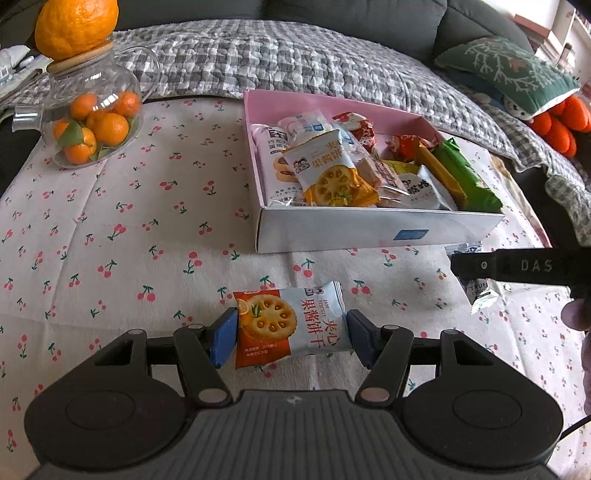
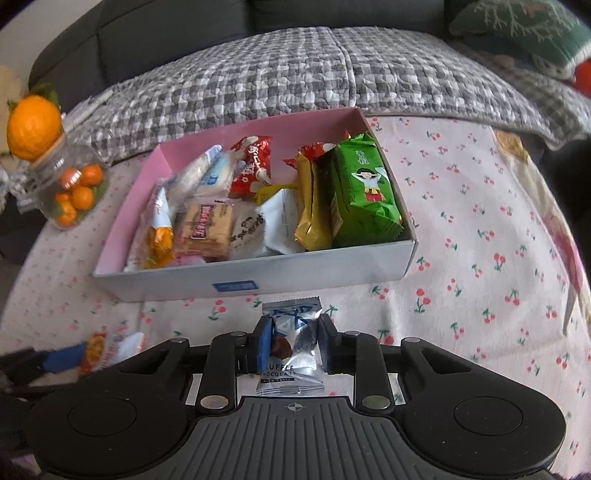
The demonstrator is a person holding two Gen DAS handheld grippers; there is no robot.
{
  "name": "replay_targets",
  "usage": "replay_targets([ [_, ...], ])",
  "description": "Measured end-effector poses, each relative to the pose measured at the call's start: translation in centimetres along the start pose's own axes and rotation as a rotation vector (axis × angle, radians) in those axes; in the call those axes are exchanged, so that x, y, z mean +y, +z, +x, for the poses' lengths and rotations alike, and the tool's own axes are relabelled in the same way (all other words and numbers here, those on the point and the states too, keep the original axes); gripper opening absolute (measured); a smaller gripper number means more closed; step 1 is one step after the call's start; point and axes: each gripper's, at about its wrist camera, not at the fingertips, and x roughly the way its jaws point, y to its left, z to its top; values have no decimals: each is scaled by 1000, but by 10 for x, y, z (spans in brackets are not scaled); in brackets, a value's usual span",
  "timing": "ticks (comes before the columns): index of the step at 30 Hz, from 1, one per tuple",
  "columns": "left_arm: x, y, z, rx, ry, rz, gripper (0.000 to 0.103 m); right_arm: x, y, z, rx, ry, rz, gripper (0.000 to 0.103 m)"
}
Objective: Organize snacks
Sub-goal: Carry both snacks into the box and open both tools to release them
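Two grippers, one snack pkt each. Left gripper [image 1: 291,338] pinching a jam biscuit pkt [image 1: 290,328] by its short ends, blue pads [image 1: 223,341] tight on both sides; pkt on or just above the cherry-print cloth [image 1: 110,240], in front of the box. Right gripper [image 2: 291,345] pinching a silver truffle chocolate pkt [image 2: 291,350], pads pressed into the wrapper, just in front of the box's near wall.

One open box [image 1: 369,230], pink inside, white outside w/ blue label, sitting on the cloth beyond both grippers. Inside, approx. ten pkts, piled, exact count hard to tell. Identifiable: 1 green pkt [image 2: 364,194] against the right wall, 1 gold pkt [image 2: 312,206] touching it, 2 red wrappers [image 2: 253,164] toward the back, 1 cracker pkt [image 2: 205,230], 1 second jam biscuit pkt [image 1: 328,173] leaning up on the left, several white ones.

One glass teapot [image 1: 92,122] far left, holding approx. six small oranges; 1 large orange [image 1: 75,26] perched on its lid. One checked blanket [image 1: 277,59] behind the box, 1 green cushion [image 1: 506,70] at right.
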Motion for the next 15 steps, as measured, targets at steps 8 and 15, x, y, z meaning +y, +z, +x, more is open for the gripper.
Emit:
replay_targets([
  [8,1,3,-16,-5,-27,-18,59,-13,1,-19,18,70,123,25],
  [15,2,11,-28,-45,-43,-31,59,-22,7,-42,-5,151,202,25],
])
